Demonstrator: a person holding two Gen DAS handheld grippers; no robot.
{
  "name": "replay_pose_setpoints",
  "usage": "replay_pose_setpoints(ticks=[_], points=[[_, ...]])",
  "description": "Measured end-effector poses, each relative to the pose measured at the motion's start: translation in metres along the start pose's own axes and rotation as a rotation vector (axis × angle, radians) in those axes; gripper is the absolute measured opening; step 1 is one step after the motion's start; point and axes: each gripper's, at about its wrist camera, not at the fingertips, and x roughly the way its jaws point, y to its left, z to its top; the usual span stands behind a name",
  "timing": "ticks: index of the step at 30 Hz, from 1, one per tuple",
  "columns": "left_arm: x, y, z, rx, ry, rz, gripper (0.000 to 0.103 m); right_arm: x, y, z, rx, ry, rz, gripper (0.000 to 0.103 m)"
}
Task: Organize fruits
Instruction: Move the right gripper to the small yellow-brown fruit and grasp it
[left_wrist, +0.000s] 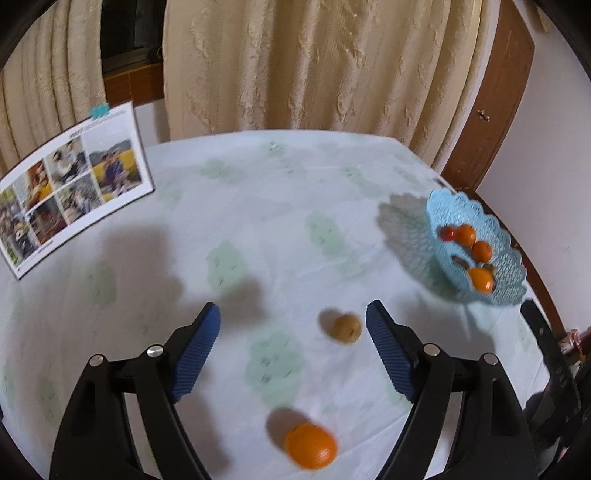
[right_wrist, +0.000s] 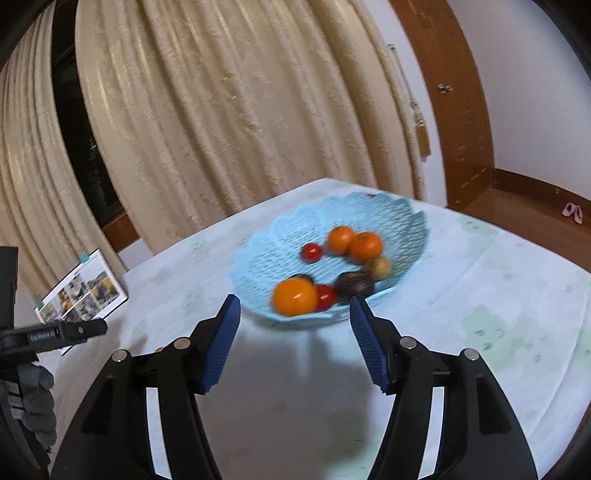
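Beige curtains (left_wrist: 314, 62) back my pale-clothed desk (left_wrist: 258, 221). An orange (left_wrist: 311, 445) lies near; the blue basket (right_wrist: 406, 218) holds fruit. Both grippers' fingers (left_wrist: 201, 354) (right_wrist: 221, 343) gape empty.

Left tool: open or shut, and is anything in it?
Open and empty. The left tool has its blue pads spread wide over the tablecloth; the small brown fruit lies between them, touching neither pad.
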Motion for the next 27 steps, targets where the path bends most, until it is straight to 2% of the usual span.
replay_pose_setpoints(ticks=[5,7,11,15,23,27], points=[[-0.004,0.006,-0.024,0.023,0.014,0.033,0.081,0.004,0.022,-0.006,-0.04,0.032,0.033,0.065],[-0.006,0.006,-0.032,0.036,0.01,0.052,0.081,0.005,0.03,-0.008,-0.061,0.037,0.045,0.071],[-0.009,0.01,-0.046,0.034,0.008,0.069,0.082,0.007,0.044,-0.012,-0.095,0.051,0.064,0.071],[-0.012,0.009,-0.055,0.036,0.007,0.076,0.082,0.011,0.055,-0.015,-0.123,0.073,0.086,0.071],[-0.016,0.007,-0.066,0.037,0.004,0.071,0.082,0.031,0.085,-0.02,-0.211,0.159,0.144,0.071],[-0.018,0.007,-0.069,0.041,-0.009,0.092,0.082,0.047,0.1,-0.02,-0.251,0.216,0.183,0.071]])
